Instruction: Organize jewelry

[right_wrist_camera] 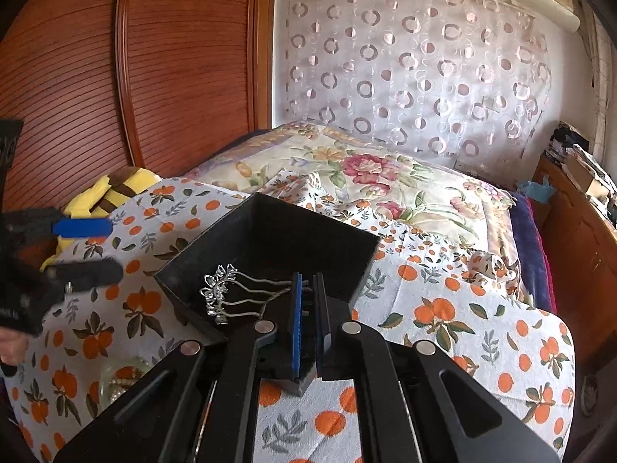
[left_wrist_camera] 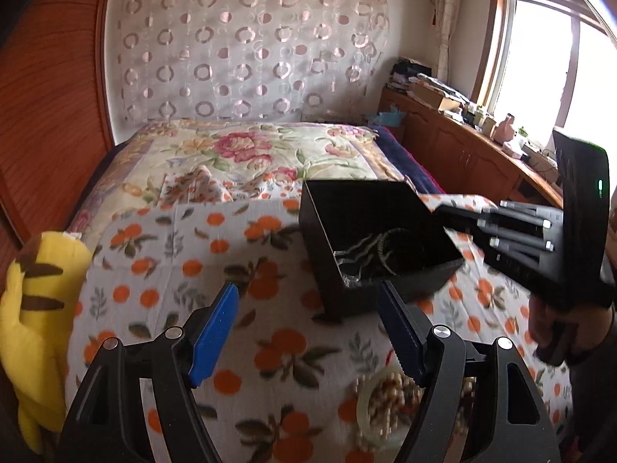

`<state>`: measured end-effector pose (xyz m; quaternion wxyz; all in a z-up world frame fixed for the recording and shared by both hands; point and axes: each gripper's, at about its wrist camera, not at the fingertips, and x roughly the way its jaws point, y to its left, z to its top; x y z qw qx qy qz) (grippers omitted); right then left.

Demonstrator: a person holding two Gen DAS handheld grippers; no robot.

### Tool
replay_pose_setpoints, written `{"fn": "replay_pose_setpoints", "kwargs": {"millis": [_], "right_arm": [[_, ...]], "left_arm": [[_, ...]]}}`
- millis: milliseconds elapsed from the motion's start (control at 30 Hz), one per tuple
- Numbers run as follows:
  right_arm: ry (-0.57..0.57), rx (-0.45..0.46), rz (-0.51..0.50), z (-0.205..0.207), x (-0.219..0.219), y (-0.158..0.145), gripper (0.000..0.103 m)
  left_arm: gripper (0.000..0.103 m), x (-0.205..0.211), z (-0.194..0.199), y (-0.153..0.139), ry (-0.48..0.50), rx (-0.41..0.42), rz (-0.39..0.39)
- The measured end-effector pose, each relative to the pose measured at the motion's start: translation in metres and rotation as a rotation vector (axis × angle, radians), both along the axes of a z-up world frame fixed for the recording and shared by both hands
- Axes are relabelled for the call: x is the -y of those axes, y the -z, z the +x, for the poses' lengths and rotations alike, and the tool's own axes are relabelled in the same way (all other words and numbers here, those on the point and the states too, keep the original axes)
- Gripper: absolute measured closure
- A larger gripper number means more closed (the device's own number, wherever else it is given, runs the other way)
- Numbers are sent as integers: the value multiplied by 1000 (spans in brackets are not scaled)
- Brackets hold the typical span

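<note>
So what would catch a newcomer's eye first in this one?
The open black box in the middle of the orange-print bedspread, with the right tool shut on a silver filigree hair comb at its rim. The open left tool hangs above a pale bangle with beads; a yellow plush toy lies at the bed's edge.

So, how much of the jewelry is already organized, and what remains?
Done: some jewelry already lies inside the black box. In hand: the right tool is shut on a silver hair comb, holding it over the box. Left: the beaded pieces in the pale ring on the orange-print cloth; the left tool is open and holds nothing, above them.
</note>
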<state>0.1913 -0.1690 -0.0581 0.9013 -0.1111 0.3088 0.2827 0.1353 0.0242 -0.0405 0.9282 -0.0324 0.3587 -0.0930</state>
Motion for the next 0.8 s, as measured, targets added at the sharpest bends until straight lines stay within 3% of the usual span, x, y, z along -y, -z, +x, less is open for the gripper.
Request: {"fn": "replay_pose_setpoints", "kwargs": {"millis": [300, 600, 633, 733, 800], "right_arm": [[27, -2, 21, -51, 28, -3, 97], [48, -84, -3, -88, 51, 24, 96], [45, -101, -5, -90, 53, 28, 94], [41, -132, -7, -97, 55, 38, 66], [30, -145, -12, -101, 54, 43, 66]], "left_arm": [[26, 9, -39, 10, 27, -6, -3], [16, 20, -63, 14, 56, -6, 15], [14, 21, -65, 15, 57, -8, 17], [14, 23, -68, 20, 59, -20, 21], [14, 24, -69, 25, 60, -33, 24]]}}
